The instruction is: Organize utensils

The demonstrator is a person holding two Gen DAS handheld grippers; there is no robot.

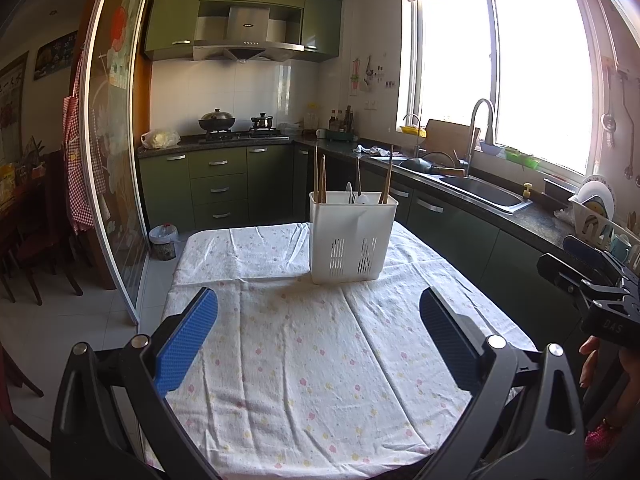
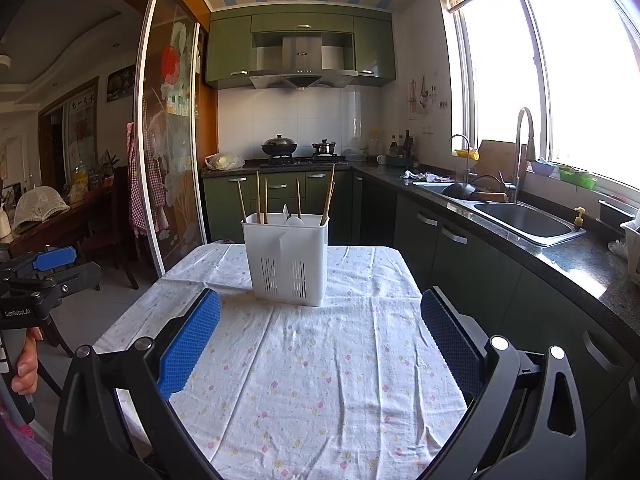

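A white slotted utensil holder (image 1: 352, 236) (image 2: 289, 258) stands upright on the far half of the table. Wooden chopsticks (image 1: 319, 174) (image 2: 261, 198) and a white spoon (image 1: 362, 199) (image 2: 295, 221) stick out of its top. My left gripper (image 1: 320, 322) hovers open over the near part of the table, well short of the holder, nothing between its blue pads. My right gripper (image 2: 320, 322) is also open and holds nothing, likewise short of the holder. Each gripper shows at the edge of the other's view, held by a hand (image 2: 26, 364).
A floral tablecloth (image 1: 304, 360) (image 2: 320, 360) covers the table. A dark counter with a sink (image 1: 486, 194) (image 2: 524, 220) and faucet runs along the right. A dish rack (image 1: 596, 216) sits at far right. Stove with pots (image 1: 218, 120) at the back. Glass sliding door (image 1: 116, 160) and chairs on the left.
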